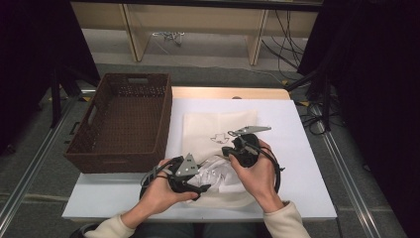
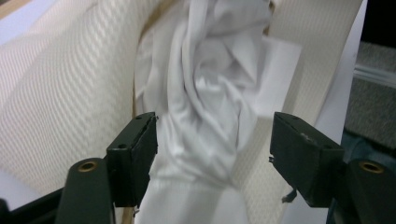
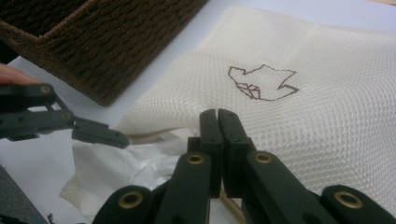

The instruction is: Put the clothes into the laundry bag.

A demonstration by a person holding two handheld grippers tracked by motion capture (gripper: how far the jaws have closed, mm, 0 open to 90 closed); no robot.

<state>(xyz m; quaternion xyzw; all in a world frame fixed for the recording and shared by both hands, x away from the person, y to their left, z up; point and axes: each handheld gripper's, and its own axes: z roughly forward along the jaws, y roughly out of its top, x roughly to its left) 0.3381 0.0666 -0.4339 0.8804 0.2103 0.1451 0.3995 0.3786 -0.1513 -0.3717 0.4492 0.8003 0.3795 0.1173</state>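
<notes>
White garment (image 2: 205, 93) between wide left tool (image 2: 212, 154), right tool (image 3: 218, 122) closed on mesh bag (image 3: 299, 112)

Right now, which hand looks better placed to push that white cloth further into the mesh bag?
The left. Its gripper is open with the white cloth between its fingers, at the mesh bag mouth. The right gripper is shut on the bag's edge, holding it.

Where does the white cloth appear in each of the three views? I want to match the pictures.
High view: the white cloth lies low in the middle, between the two hands, at the mouth of the cream mesh bag.
Left gripper view: the cloth runs down the centre, between the open jaws.
Right gripper view: it sits at lower left.
Shared landmark: the cream mesh bag.
</notes>
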